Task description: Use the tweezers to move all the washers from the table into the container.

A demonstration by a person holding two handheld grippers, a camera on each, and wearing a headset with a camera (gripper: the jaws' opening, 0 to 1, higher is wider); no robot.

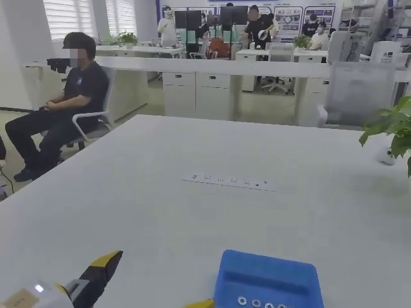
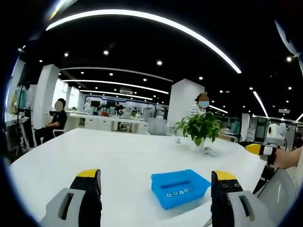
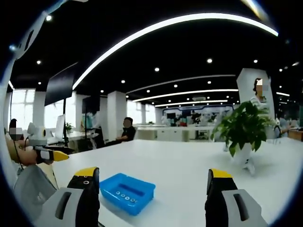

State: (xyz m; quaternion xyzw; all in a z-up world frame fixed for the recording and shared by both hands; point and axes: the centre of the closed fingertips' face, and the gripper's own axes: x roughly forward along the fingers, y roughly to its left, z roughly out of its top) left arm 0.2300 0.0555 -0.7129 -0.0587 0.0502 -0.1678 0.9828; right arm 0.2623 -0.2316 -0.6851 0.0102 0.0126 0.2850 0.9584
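Washers [image 1: 257, 302] lie in the blue tray [image 1: 268, 280] on the table [image 1: 192, 221], six o'clock in head view. My left gripper [image 2: 155, 176] and right gripper [image 3: 152, 172] both gape wide. Plant [image 1: 393, 128] at three o'clock, seated person [image 1: 64, 109] at nine, well apart.

Open-plan office, long white desks [image 1: 192, 66] with drawer units [image 1: 196, 90], swivel chairs [image 1: 279, 56], a seated person [image 1: 70, 96], potted plants [image 3: 244, 125], window blinds [image 1: 64, 16], ceiling strip lights [image 2: 118, 13], wall posters [image 1: 289, 16].
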